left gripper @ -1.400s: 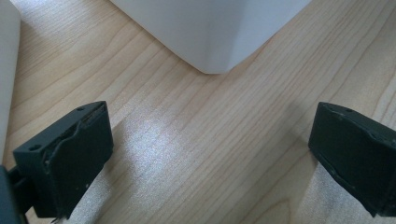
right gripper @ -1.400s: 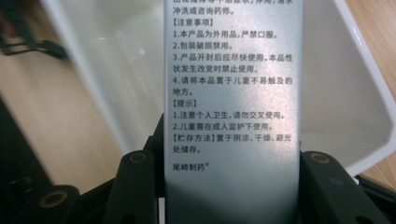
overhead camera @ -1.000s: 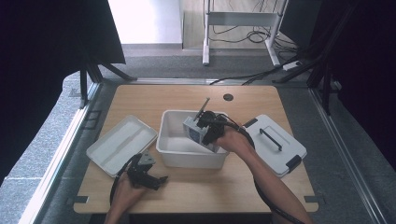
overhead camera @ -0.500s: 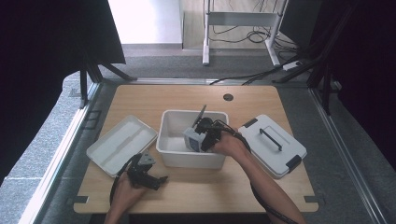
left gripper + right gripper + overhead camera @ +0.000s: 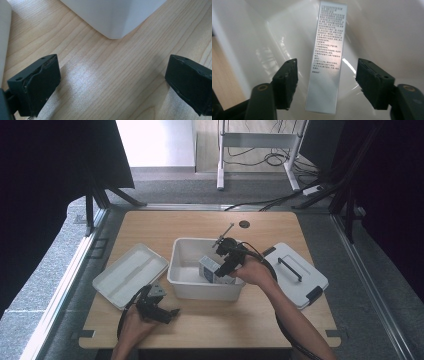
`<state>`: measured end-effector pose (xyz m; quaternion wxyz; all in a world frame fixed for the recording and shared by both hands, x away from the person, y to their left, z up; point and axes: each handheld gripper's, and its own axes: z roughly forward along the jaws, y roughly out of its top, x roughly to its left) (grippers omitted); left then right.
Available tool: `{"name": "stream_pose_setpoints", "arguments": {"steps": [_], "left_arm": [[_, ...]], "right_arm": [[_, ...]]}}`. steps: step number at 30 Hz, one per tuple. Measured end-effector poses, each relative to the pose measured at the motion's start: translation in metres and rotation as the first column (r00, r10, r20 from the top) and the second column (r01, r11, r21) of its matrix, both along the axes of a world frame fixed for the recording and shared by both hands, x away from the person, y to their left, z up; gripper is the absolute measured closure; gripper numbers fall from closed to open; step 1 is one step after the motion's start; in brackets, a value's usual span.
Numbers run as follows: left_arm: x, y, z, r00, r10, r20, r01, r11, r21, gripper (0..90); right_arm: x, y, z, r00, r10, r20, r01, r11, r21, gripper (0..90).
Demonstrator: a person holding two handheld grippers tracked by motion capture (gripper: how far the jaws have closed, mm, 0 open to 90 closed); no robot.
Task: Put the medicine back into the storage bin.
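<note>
**Box lies in the bin, right fingers apart around it**

Taking the white bin (image 5: 205, 287) at the middle of the wooden surface (image 5: 260, 320) as the landmark: to its left lies a flat white tray (image 5: 129, 274), set at an angle, close to the bin but apart from it. Just in front of the tray and off the bin's near left corner, the left gripper (image 5: 167, 312) rests low over the surface in the person's left hand (image 5: 132, 327). In the left gripper view its fingers (image 5: 37, 82) stand wide apart with bare wood between them and the bin's rounded corner (image 5: 112, 18) beyond.

Inside the bin, toward its right half, lies a silvery printed box (image 5: 212, 269). The right gripper (image 5: 225, 265) reaches over the bin's right rim down toward it. In the right gripper view the box (image 5: 328, 55) lies lengthwise on the bin's floor between the fingers (image 5: 287, 80), which have just been opening; a gap shows on each side, so neither pad presses on it.

To the right of the bin, near it but apart, lies a white lid (image 5: 295, 272) with a dark handle.
</note>
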<state>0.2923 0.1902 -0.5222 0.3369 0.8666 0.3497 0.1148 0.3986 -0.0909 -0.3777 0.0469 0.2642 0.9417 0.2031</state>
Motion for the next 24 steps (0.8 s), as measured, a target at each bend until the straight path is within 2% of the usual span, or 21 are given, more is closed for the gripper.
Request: {"name": "stream_pose_setpoints", "arguments": {"steps": [8,12,17,24], "left_arm": [[0.0,0.0,0.0,1.0,-0.001,-0.001,0.001,1.0,0.003,0.0],[0.0,0.0,0.0,1.0,-0.001,-0.001,0.001,1.0,0.003,0.0],[0.0,0.0,0.0,1.0,-0.001,-0.001,0.001,1.0,0.002,0.0],[0.001,0.0,0.0,1.0,-0.001,-0.001,0.001,1.0,0.001,0.0]], "right_arm": [[-0.02,-0.023,0.026,0.9955,0.013,0.094,-0.024,0.994,0.111,16.6],[-0.032,-0.036,0.031,0.9903,-0.011,0.139,-0.009,0.99,0.14,12.9],[-0.047,-0.056,0.027,0.9868,-0.031,0.159,0.005,0.987,0.159,5.8],[-0.063,-0.08,0.013,0.9823,-0.063,0.176,0.028,0.98,0.198,1.4]]}}
